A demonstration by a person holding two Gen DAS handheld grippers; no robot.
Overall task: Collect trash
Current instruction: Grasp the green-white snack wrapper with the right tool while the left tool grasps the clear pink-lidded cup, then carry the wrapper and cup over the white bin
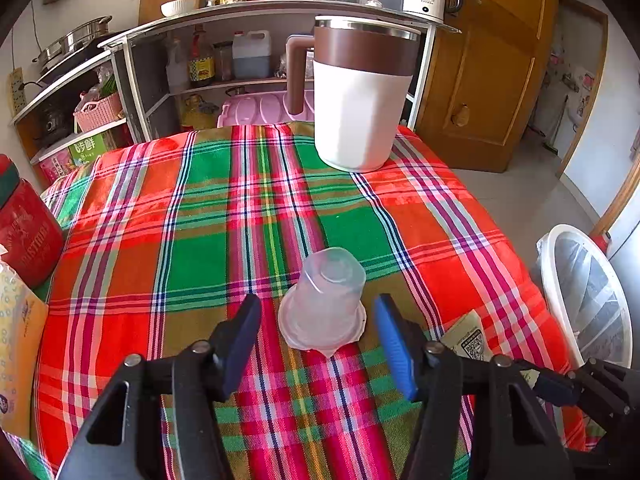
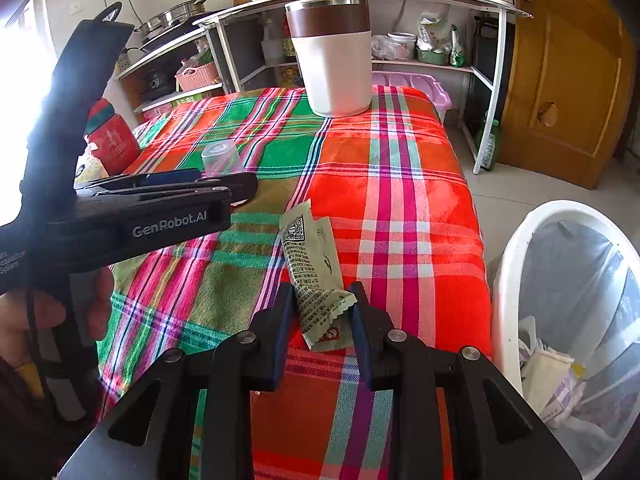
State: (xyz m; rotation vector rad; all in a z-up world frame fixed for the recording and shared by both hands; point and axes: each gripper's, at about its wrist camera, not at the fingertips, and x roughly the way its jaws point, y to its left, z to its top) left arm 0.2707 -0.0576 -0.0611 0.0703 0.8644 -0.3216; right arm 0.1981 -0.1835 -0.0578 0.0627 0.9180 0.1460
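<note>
Left claw [image 1: 316,308] straddling clear cup [image 1: 324,300], right claw [image 2: 320,300] straddling wrapper [image 2: 316,276]

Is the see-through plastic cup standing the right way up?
No, the clear plastic cup sits upside down on the checked tablecloth, its wide rim on the cloth and its flat bottom on top.

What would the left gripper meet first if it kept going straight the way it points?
Most likely the upside-down clear plastic cup: the open left gripper has it centred just ahead of its fingers. The brown-and-white jug stands well beyond, slightly right.
</note>
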